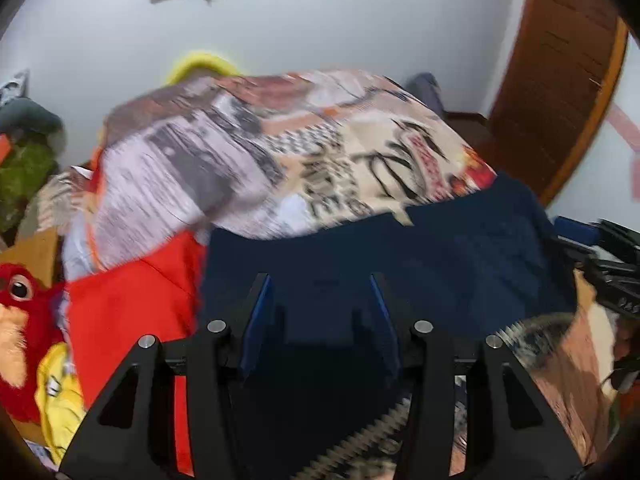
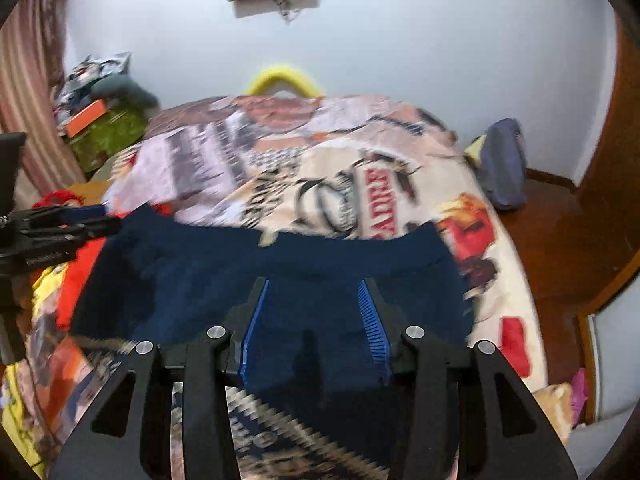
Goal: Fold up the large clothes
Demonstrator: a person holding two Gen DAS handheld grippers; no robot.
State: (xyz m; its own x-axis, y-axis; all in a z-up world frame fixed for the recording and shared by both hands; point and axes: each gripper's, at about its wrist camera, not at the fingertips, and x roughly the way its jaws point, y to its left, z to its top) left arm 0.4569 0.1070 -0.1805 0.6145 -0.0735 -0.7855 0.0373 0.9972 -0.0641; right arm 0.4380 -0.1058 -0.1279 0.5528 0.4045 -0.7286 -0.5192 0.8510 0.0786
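Navy garment, a large dark blue piece of clothing, lies spread across a bed covered by a printed bedspread, directly ahead of and beneath both pairs of fingers.

At the far left, beyond the left fingers, sit a red plush toy and a yellow item, with a red garment just left of the navy cloth and touching its edge.

The left gripper hangs over the left part of the navy garment. Its blue-padded fingers stand apart, with cloth seen between them, but the pads do not appear to press on it; the gripper reads as released.

Further right, the right gripper hangs over the middle of the same garment. Its ribbed blue fingers are likewise parted, nothing pinched. The left gripper's dark frame shows at the left edge of this view, so the two sit side by side.

Both views are blurred. The garment seems laid flat so that an edge can be taken on each side and folded over evenly.

A purple-blue bag rests on the wooden floor to the far right.
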